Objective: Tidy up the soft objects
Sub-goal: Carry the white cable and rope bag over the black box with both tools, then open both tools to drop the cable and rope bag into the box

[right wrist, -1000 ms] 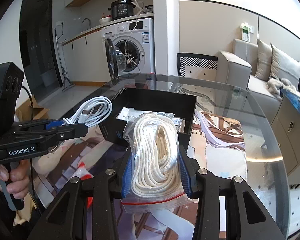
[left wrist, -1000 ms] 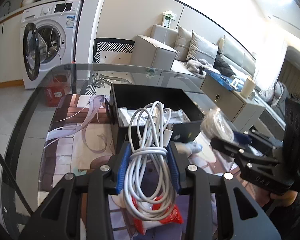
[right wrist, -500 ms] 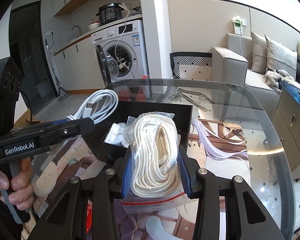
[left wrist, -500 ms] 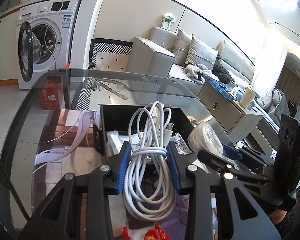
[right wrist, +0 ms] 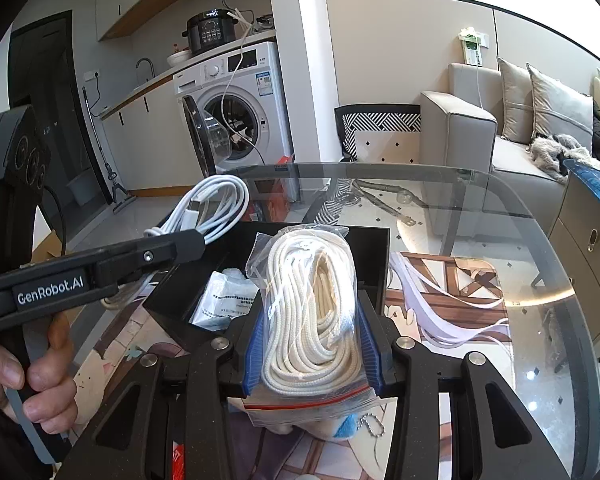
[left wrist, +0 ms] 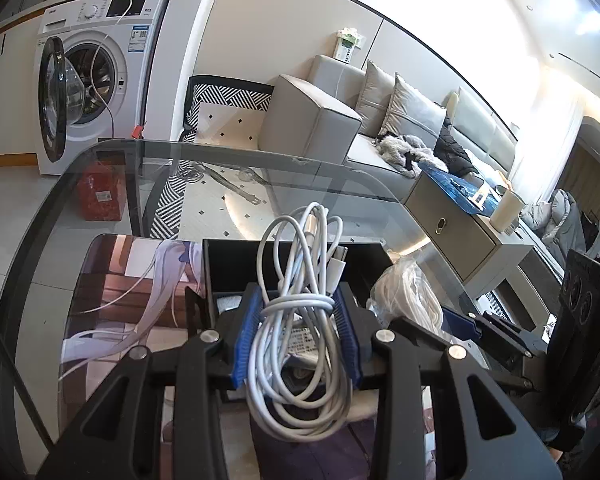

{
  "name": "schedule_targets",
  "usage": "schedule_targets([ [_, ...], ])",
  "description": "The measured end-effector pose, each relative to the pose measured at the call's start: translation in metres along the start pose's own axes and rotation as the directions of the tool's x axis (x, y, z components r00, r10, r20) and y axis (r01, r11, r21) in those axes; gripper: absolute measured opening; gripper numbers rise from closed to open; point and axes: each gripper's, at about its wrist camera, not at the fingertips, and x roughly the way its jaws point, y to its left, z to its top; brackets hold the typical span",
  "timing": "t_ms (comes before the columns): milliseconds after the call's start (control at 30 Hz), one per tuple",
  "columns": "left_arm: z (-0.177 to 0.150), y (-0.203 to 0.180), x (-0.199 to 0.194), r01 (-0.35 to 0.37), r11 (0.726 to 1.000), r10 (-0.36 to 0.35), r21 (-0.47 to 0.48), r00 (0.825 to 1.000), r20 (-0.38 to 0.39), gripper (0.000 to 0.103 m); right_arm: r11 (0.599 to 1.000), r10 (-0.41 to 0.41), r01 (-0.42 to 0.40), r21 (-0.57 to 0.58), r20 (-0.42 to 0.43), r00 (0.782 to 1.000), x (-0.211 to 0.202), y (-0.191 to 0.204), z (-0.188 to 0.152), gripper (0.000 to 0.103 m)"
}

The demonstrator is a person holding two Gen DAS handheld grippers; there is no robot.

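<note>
The left tongs (left wrist: 296, 328) are clenched on a coiled white cable (left wrist: 300, 312), the blue pads (left wrist: 246, 332) pressing its bundled middle from both sides. The cable's loops stick up past the fingertips and its lower loops hang back toward the camera; its plug ends point up on the right side of the bundle. In the right wrist view the same cable (right wrist: 216, 204) juts out of those tongs (right wrist: 180, 246) over the left edge of the box.

The right tongs (right wrist: 310, 344) grasp a clear zip bag of white rope (right wrist: 312, 312), the blue pads squeezing the bag near its sealed, red-striped end, which lies nearest the camera. The rest of the bag reaches forward over the near wall of the black box (right wrist: 374, 240). From the left wrist view the bag (left wrist: 408, 300) shows just right of the cable, with the right tongs (left wrist: 460, 320) behind it.

The black box (left wrist: 236, 248) stands open on the glass worktop (right wrist: 500, 208), on a printed mat (right wrist: 452, 280). Inside it lies a white packet with printed text (right wrist: 224, 300). Both held things hang above or just at the box's near side, apart from each other.

A person's hand (right wrist: 32, 364) grips the handle of the left tongs. Beyond the worktop stand a washing machine (right wrist: 236, 112) with its door open and a grey sofa (right wrist: 480, 132).
</note>
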Motion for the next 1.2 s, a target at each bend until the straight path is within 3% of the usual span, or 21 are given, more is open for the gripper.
schedule_targets([
  [767,0.005,-0.004,0.031,-0.022,0.999,0.024,0.039,0.999,-0.027,0.035,0.999,0.031,-0.031,0.022,0.031,0.999,0.025,-0.006,0.017,0.041],
  [867,0.004,-0.002,0.035,-0.04,0.998,0.042,0.038,0.998,-0.039,0.035,1.0,-0.004,0.003,0.013,0.023,1.0,0.031,-0.007,0.014,0.053],
  [967,0.003,-0.002,0.034,-0.039,0.998,0.04,0.045,0.998,-0.039,0.043,1.0,0.004,-0.004,0.013,0.036,0.999,0.027,-0.01,0.011,0.062],
  [1000,0.002,-0.003,0.033,-0.05,0.997,0.051,0.051,0.998,-0.033,0.051,1.0,0.009,-0.01,0.012,0.041,0.999,0.025,-0.011,0.01,0.064],
  [1033,0.002,-0.003,0.032,-0.058,0.997,0.059,0.051,0.998,-0.028,0.058,1.0,0.006,-0.006,0.012,0.045,0.999,0.021,-0.013,0.008,0.073],
  [1100,0.002,-0.003,0.029,-0.069,0.996,0.07,0.056,0.997,-0.02,0.061,1.0,-0.003,0.002,0.023,0.063,0.998,0.013,-0.017,0.006,0.087],
  [1167,0.001,-0.004,0.024,-0.086,0.994,0.087,0.072,0.996,-0.011,0.075,0.999,0.003,-0.006,0.036,0.085,0.996,0.002,-0.022,0.003,0.088],
  [1200,0.0,-0.005,0.019,-0.095,0.992,0.096,0.076,0.995,0.002,0.087,0.999,0.001,-0.004,0.04,0.083,0.997,-0.001,-0.024,0.002,0.092],
])
